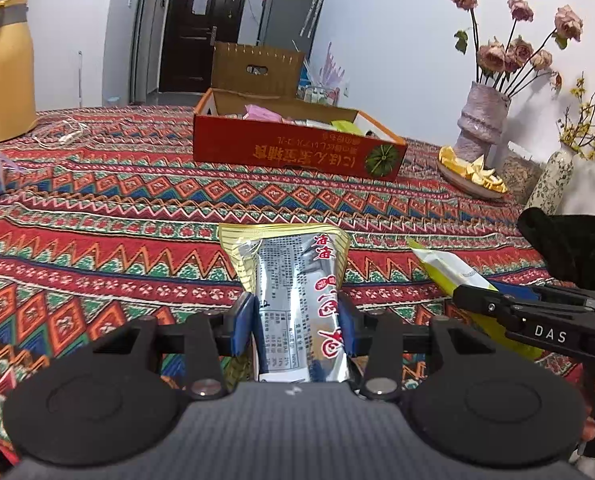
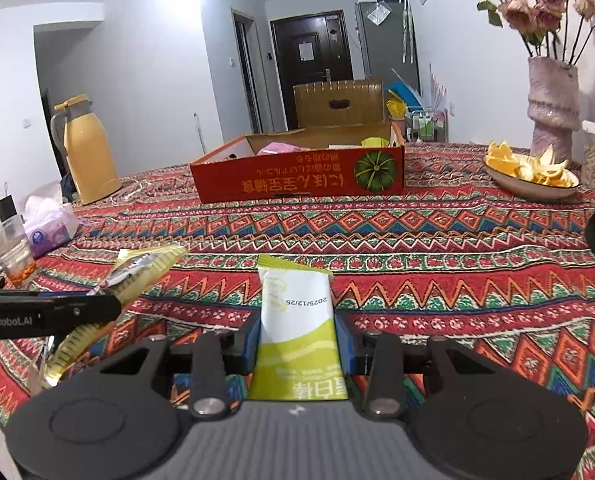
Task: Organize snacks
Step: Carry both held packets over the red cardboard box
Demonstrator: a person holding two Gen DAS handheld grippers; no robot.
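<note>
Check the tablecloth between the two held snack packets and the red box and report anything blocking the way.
Nothing visible blocks it. The left gripper holds the silver packet, the right gripper the green-and-white packet; only bare tablecloth lies before the red box, whose top is open.
</note>
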